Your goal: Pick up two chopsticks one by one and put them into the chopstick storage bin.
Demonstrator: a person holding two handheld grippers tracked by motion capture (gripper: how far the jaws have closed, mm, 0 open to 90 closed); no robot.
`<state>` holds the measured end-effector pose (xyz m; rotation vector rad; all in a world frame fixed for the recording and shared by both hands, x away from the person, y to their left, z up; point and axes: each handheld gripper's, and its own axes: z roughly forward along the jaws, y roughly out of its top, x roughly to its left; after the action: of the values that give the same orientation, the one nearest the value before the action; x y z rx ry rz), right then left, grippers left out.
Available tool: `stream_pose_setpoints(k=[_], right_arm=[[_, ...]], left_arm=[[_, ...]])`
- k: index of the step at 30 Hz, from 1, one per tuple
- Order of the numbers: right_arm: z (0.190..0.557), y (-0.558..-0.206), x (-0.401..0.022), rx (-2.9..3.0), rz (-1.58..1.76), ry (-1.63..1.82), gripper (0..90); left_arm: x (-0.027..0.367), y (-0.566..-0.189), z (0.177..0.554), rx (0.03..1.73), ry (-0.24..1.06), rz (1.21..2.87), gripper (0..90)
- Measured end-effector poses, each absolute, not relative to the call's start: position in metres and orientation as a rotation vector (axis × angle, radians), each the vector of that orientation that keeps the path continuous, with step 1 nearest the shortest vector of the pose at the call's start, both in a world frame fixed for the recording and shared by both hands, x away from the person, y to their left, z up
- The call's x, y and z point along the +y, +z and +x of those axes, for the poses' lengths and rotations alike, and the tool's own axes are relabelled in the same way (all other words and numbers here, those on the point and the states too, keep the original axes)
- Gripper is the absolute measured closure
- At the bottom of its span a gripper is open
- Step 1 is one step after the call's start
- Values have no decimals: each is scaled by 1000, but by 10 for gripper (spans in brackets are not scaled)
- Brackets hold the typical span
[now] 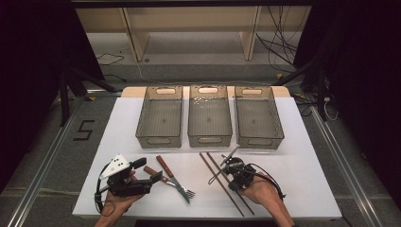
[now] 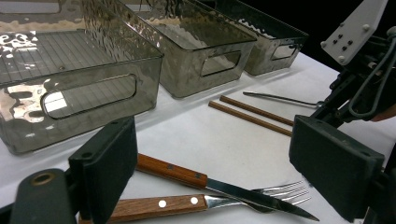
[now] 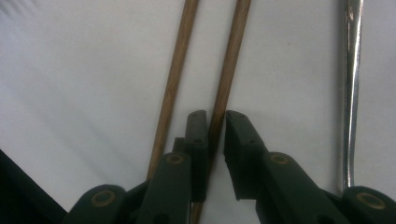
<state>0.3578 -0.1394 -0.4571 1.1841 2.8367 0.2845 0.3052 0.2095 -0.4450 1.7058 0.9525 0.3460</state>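
Closing on one chopstick (image 3: 224, 93), the right gripper (image 3: 215, 122) sits low over the white table (image 1: 307, 165), jaws nearly together w/ the stick between the pads; looks like the pads touch it or are abt to, can't swear it's clamped tight. The other chopstick (image 3: 173, 84) runs just beside it, outside the jaws on the left in the right gripper view. A slim metal utensil (image 3: 351, 93) lies off on the other side, apart from both sticks; its business end isn't clear to me.

From the high view, the right hand (image 1: 257, 191) is down at the near part of the sticks. The left gripper (image 1: 142, 182) rests near the front edge, jaws wide apart w/ nothing in them, pointing toward the knife (image 2: 219, 184) and fork (image 2: 187, 204), which cross each other where blade meets tines.

Progress, as I judge it: barely started. The three clear bins (image 1: 161, 141) at the back of the table are all empty, every piece of cutlery is flat on the table. If this is sorting into bins, then what's in hand is the first pick. Left to do: lift this stick, drop it in a bin, then its twin, the metal piece, knife, fork. Thin round stick may roll out of the pads.
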Motion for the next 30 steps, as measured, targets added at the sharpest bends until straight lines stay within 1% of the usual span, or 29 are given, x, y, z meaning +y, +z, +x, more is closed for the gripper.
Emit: stream_pose_setpoints(k=[6,9,23,30], right_arm=[[360,-457,-139,2838,1208,272,817],[361,-457,-140,2835,1219,272,847],[364,-454,-144,2812,1224,293,854],[362,-439,-147,2798,1200,380,854]], left_arm=[[209,-445,305,950,348,1707,149],[210,-445,305,950,347,1707,149],[211,-444,305,953,348,1705,149],[211,-444,305,957,350,1701,149]])
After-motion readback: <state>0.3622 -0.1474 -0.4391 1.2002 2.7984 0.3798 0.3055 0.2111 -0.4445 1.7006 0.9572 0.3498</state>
